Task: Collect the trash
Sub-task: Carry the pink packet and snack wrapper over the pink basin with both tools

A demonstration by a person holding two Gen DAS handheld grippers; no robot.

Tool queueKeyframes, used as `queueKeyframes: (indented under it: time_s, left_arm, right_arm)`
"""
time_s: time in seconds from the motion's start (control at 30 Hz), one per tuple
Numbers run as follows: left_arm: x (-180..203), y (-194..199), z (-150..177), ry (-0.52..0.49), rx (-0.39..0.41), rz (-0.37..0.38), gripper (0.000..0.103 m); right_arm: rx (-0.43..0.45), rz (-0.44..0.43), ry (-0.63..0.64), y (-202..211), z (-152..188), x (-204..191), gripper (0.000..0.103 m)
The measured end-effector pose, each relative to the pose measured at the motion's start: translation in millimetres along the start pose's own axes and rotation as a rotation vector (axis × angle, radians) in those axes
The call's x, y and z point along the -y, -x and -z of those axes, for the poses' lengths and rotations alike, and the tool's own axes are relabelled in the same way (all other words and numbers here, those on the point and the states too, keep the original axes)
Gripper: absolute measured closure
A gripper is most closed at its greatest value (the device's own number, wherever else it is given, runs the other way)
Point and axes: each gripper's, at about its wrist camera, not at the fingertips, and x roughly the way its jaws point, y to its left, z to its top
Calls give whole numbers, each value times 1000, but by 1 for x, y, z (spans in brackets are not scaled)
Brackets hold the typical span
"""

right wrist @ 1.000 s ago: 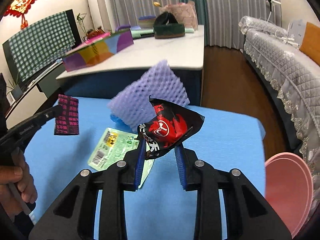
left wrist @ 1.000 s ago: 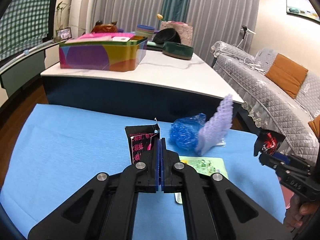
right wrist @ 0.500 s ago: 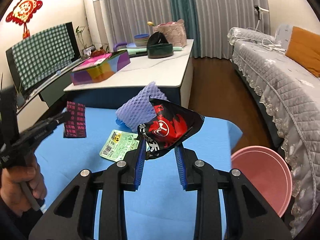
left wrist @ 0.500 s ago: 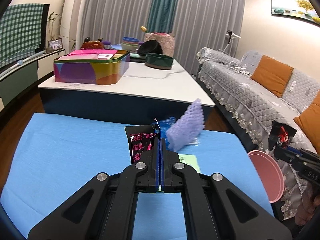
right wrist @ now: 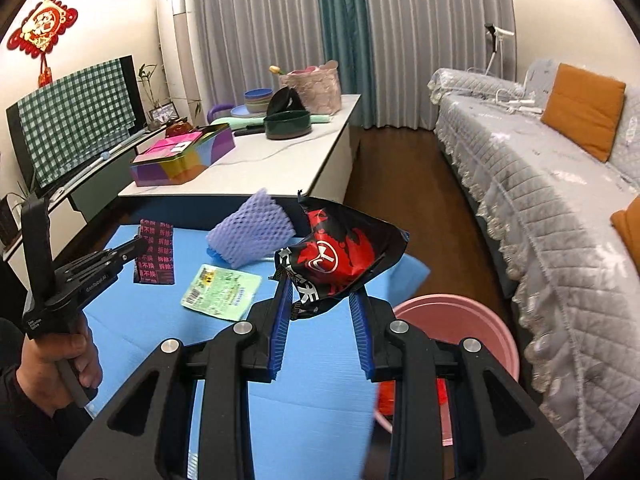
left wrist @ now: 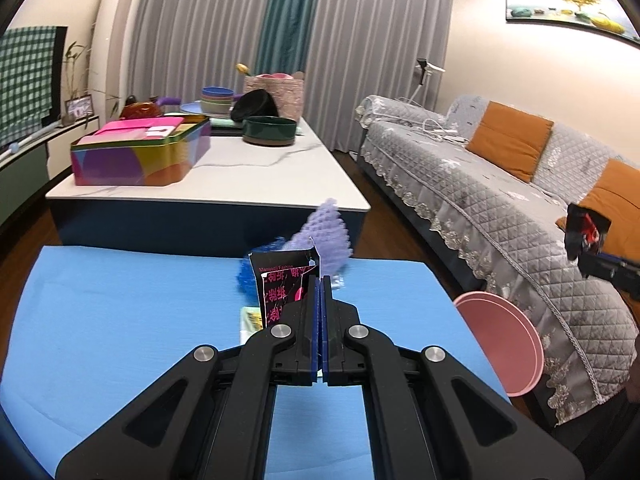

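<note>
We are partway through clearing the blue table (right wrist: pixel 152 344), with a piece of trash in each hand. Our right gripper (right wrist: pixel 320 308) is clamped on a crumpled red-and-black snack wrapper (right wrist: pixel 340 260), lifted clear of the table and near the pink bin (right wrist: pixel 496 332), which stands on the floor just beyond the table's right edge. Our left gripper (left wrist: pixel 320 284) has its jaws pressed fully together on the edge of a black packet with pink lettering (left wrist: pixel 280 284), also raised off the surface. We judge this to be the carry-and-drop step: next the right gripper needs to come over the mouth of the bin and let the wrapper fall, then the left should follow with its packet. The bin already holds something red, seen only in part. Left on the table are a purple foam fruit net (right wrist: pixel 252 232) with a blue net (left wrist: pixel 250 268) tucked beside it at the far edge, and a flat green-and-white label packet (right wrist: pixel 222 292) nearer us; these we take to be the remaining pickups. Beyond the table stands a white marble-topped coffee table (left wrist: pixel 256 176) carrying a multicoloured tin (left wrist: pixel 140 152), a dark green bowl (left wrist: pixel 270 130) and stacked bowls; a grey quilted sofa (left wrist: pixel 500 200) with orange cushions runs along the right, and grey curtains close the far wall.
</note>
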Motion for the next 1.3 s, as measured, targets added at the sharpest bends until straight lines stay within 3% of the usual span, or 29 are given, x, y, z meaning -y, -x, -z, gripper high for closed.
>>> queueKeyframes:
  time_s: [0.53, 1.3]
  left_arm:
    - [55, -19, 18, -87, -41, 65, 103]
    - [103, -45, 29, -123, -79, 149, 103]
  right_arm:
    - [14, 61, -131, -4, 31, 66, 73]
    - [11, 138, -160, 10, 49, 102, 73]
